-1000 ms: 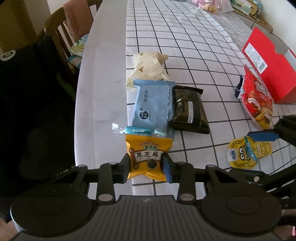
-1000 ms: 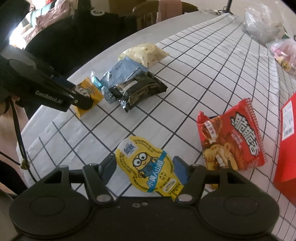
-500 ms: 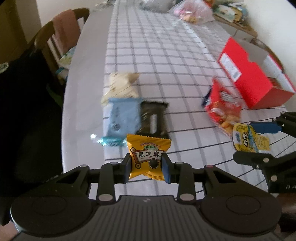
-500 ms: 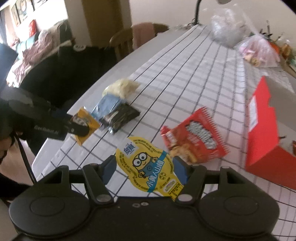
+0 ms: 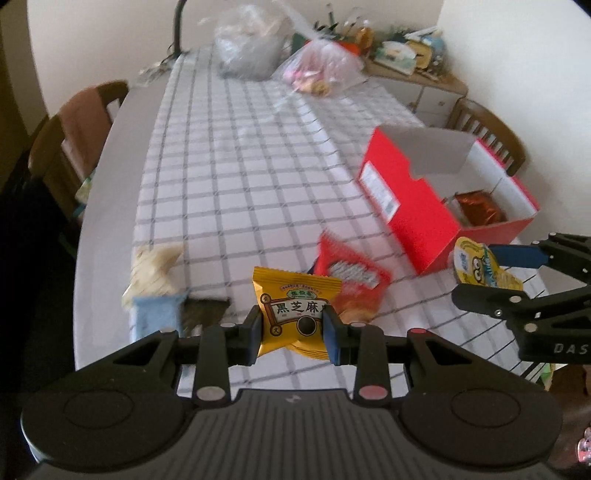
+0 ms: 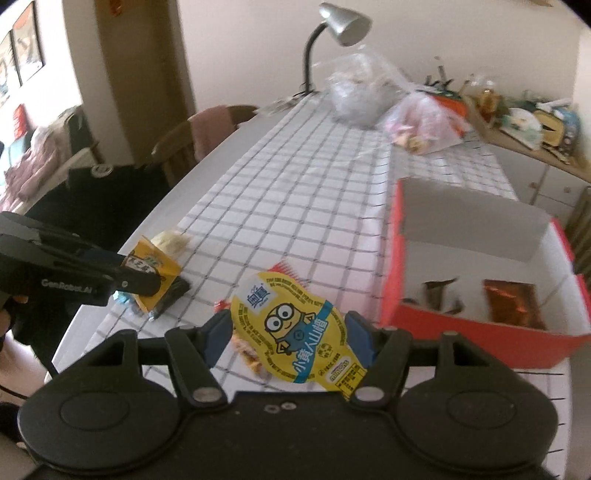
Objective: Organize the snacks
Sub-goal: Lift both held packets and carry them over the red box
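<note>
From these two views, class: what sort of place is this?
Most likely a home dining room: a long table with a checked cloth, wooden chairs beside it, and a desk lamp at its far end.

Most of the table stuff was motion-blurred in the left wrist view: the cream packet (image 5: 153, 275), the blue packet (image 5: 157, 317) and the dark packet (image 5: 205, 312) beside it were smeared, no print readable, and the left gripper's body covered their lower ends. The red snack bag (image 5: 349, 280) was partly behind the yellow sesame packet (image 5: 295, 314), text unreadable. In the right wrist view the yellow minion snack (image 6: 295, 332) hid nearly all of that red bag. Inside the red box (image 6: 476, 325), the near wall cut off the copper-coloured packet (image 6: 511, 301) and a dark item (image 6: 437, 295), too blurry to ID. Clutter on the far shelf (image 6: 532, 122) was too small to tell.
</note>
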The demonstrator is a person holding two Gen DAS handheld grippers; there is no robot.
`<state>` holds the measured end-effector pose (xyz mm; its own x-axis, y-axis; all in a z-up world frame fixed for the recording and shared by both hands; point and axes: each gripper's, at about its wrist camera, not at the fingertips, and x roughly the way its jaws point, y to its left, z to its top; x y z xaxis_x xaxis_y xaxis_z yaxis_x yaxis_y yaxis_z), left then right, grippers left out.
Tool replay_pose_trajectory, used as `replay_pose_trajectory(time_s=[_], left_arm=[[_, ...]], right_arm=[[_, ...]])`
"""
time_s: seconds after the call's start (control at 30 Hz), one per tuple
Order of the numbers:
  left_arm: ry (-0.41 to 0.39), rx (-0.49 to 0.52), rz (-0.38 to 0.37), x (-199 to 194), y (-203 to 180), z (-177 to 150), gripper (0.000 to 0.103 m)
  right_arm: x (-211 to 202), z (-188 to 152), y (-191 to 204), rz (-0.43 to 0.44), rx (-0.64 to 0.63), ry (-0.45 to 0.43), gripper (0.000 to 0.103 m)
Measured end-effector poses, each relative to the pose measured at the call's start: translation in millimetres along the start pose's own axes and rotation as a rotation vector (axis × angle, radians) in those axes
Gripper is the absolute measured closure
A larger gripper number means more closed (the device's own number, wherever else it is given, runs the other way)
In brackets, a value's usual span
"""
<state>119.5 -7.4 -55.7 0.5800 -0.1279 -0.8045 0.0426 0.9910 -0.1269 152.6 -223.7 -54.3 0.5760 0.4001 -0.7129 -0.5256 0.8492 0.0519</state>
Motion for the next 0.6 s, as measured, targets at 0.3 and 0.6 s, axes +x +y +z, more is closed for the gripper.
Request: replay_pose_trajectory(time_s=[0.3,0.6], left_arm=[[-0.07,0.074,-0.026,2,-75,44,0.07],[-0.077,0.083,-0.027,27,-132,84,0.07]], right_arm=[[-19,13,-65,-0.07,0.039,-0.066,0.037],[-22,29,-129,-0.123,0.057,-0.095,0.037]])
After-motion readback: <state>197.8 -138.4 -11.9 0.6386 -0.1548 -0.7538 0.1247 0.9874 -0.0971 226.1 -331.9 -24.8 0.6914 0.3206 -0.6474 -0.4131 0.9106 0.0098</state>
